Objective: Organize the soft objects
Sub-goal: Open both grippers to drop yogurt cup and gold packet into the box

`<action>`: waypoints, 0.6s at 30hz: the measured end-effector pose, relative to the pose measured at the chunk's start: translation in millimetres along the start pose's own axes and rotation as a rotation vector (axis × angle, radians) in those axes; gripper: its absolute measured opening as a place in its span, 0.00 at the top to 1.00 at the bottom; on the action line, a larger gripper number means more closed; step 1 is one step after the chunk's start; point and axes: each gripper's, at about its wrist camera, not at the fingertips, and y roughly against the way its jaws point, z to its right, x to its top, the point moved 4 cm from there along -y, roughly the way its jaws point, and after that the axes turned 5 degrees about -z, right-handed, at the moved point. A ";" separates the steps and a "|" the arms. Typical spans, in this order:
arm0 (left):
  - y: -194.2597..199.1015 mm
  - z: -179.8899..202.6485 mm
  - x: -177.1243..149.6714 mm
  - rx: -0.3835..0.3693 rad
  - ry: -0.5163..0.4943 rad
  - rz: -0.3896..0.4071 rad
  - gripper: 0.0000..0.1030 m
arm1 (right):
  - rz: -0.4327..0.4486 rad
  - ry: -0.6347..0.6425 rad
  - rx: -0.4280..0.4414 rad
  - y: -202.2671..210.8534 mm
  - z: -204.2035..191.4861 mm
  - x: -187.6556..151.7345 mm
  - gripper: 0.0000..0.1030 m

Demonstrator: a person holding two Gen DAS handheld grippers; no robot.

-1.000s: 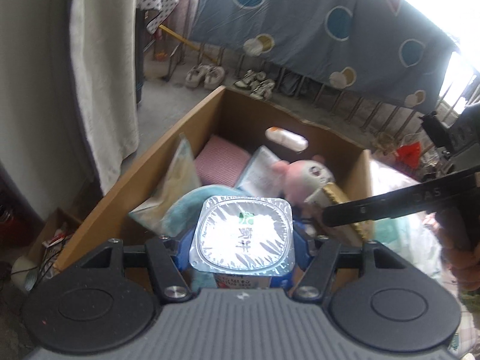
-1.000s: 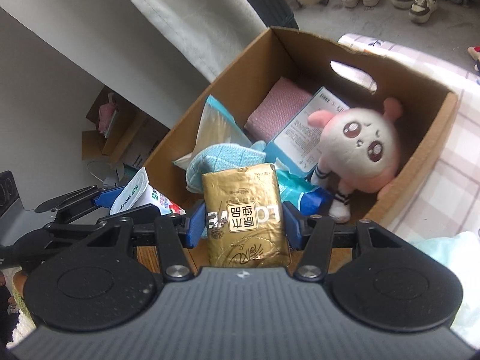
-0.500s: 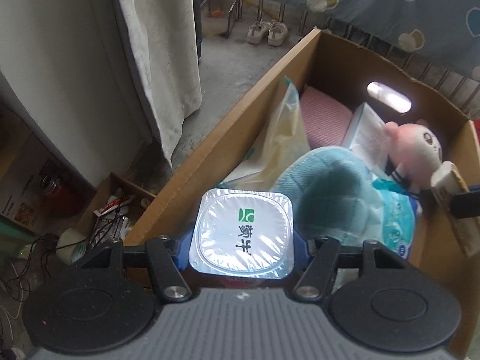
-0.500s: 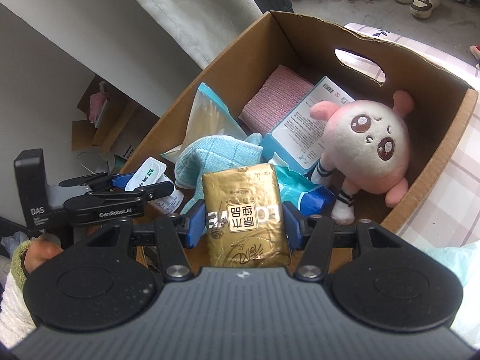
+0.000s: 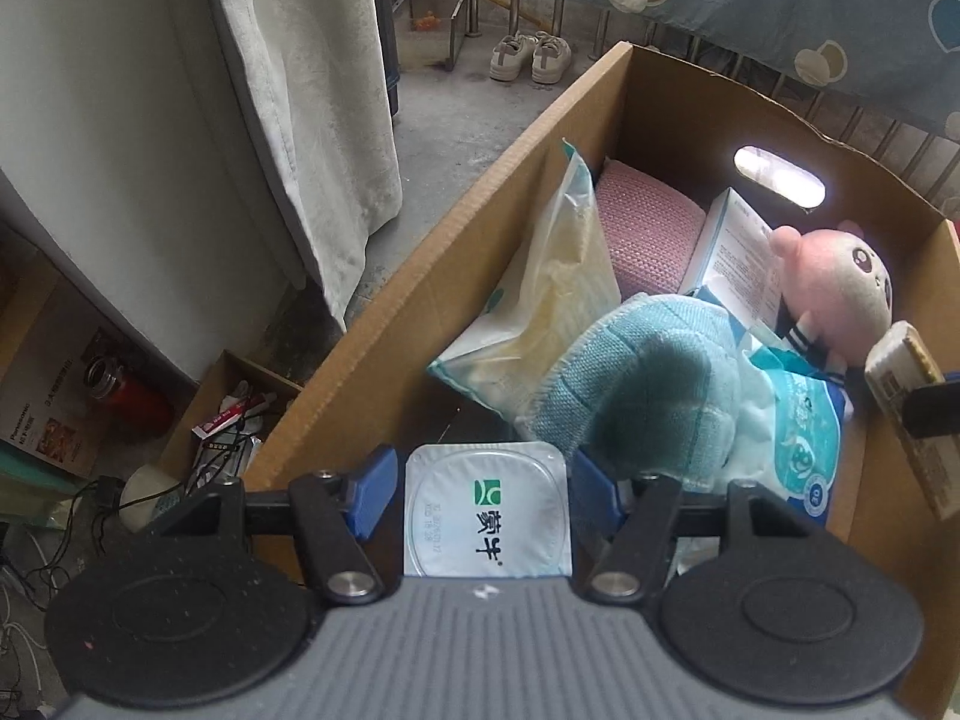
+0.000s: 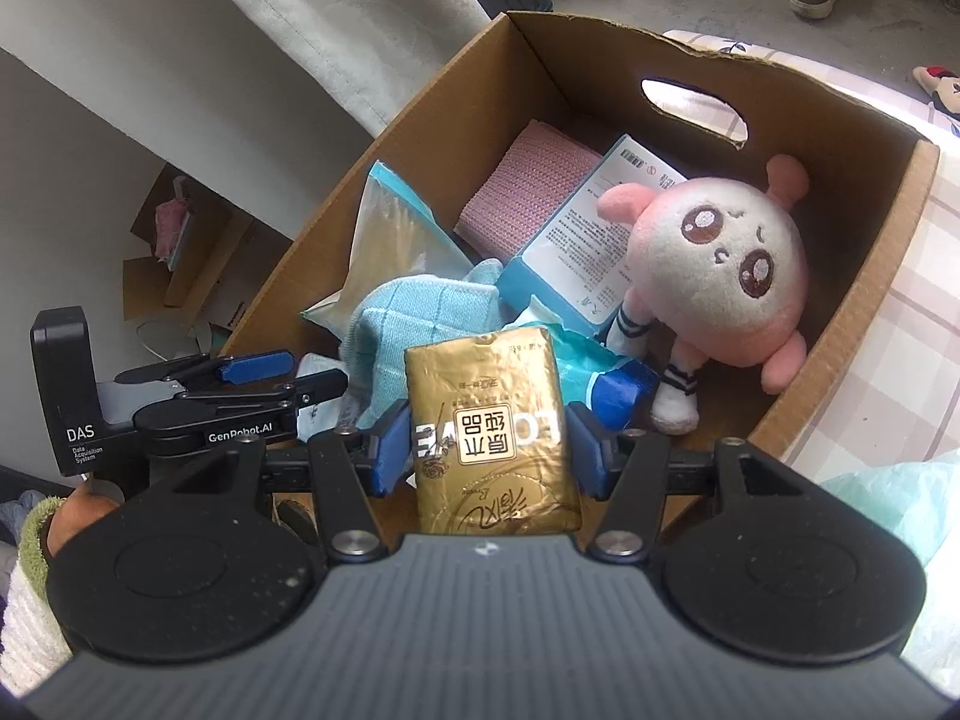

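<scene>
Cardboard walls of an open box (image 5: pixel 420 294) fill both wrist views, and the box holds a mixed pile of soft goods. The left tongs (image 5: pixel 483 492) hang over the near corner of the box with their blue pads spread a little wider than the foil-lidded yogurt cup (image 5: pixel 486 519) that sits between them; a gap shows on each side of the cup, so the tongs stand open around it rather than pinching it. Whether the cup rests on anything below cannot be told. The right tongs (image 6: pixel 489 450) are closed on a gold tissue pack (image 6: pixel 489 429), pads pressed to both of its sides, held above the near edge of the box. Inside, a light blue cloth (image 6: pixel 420 324) lies bunched near the front, touching a clear bag with teal edging (image 5: pixel 558 294) that leans on the left wall. Behind them a pink knitted pad (image 6: pixel 531 186) lies flat against the far wall, beside a blue and white printed carton (image 6: pixel 591 228). A pink plush doll (image 6: pixel 720 276) leans on the carton near the right wall, its striped legs pointing toward a blue and white wipes packet (image 5: pixel 792 426) under the cloth. Shoes (image 5: pixel 531 54) stand on the concrete floor beyond the box.
</scene>
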 end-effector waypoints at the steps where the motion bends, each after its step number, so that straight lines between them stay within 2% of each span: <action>1: 0.7 -0.3 -0.6 -0.002 0.003 0.000 0.36 | -0.002 -0.011 0.001 -0.3 0.6 -1.0 0.47; 7: 12.5 -1.8 -2.8 -0.006 0.006 0.035 0.33 | -0.019 -0.086 -0.004 1.0 6.4 -7.3 0.45; 11: 19.4 1.7 -3.0 -0.013 -0.003 0.055 0.32 | -0.020 -0.114 -0.032 6.1 6.9 -11.4 0.36; 15: 26.2 5.9 -4.4 -0.015 -0.015 0.074 0.32 | -0.001 -0.099 -0.050 15.8 1.7 -15.3 0.30; 18: 32.4 8.6 -4.5 -0.019 -0.021 0.091 0.30 | 0.011 -0.080 -0.055 21.4 -2.4 -18.7 0.30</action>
